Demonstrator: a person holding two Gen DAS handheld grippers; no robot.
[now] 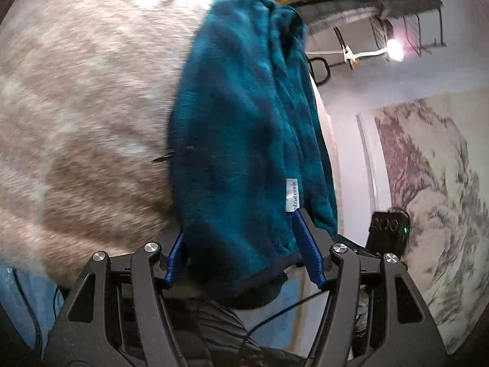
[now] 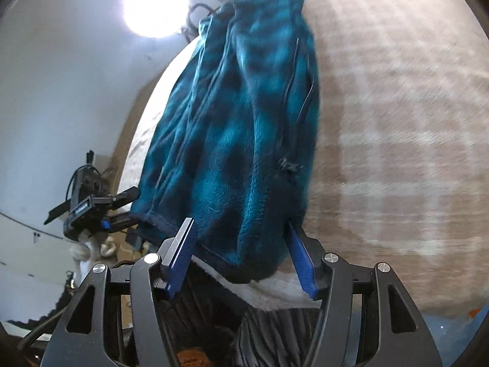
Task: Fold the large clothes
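Letting go cleanly: both my left gripper [image 1: 243,252] and right gripper [image 2: 244,255] stand released astride the teal fleece [image 1: 244,128]. I'd back toward six o'clock without snagging its hem, leaving it flat on the beige checked blanket [image 1: 76,107].

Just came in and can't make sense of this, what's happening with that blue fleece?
A person is folding a teal fleece jacket on a beige checked blanket, with a gripper in each hand. The left gripper and the right gripper both sit at the jacket's near hem with jaws apart, the fabric between their fingers but not clamped. The jacket lies in a long narrow fold.
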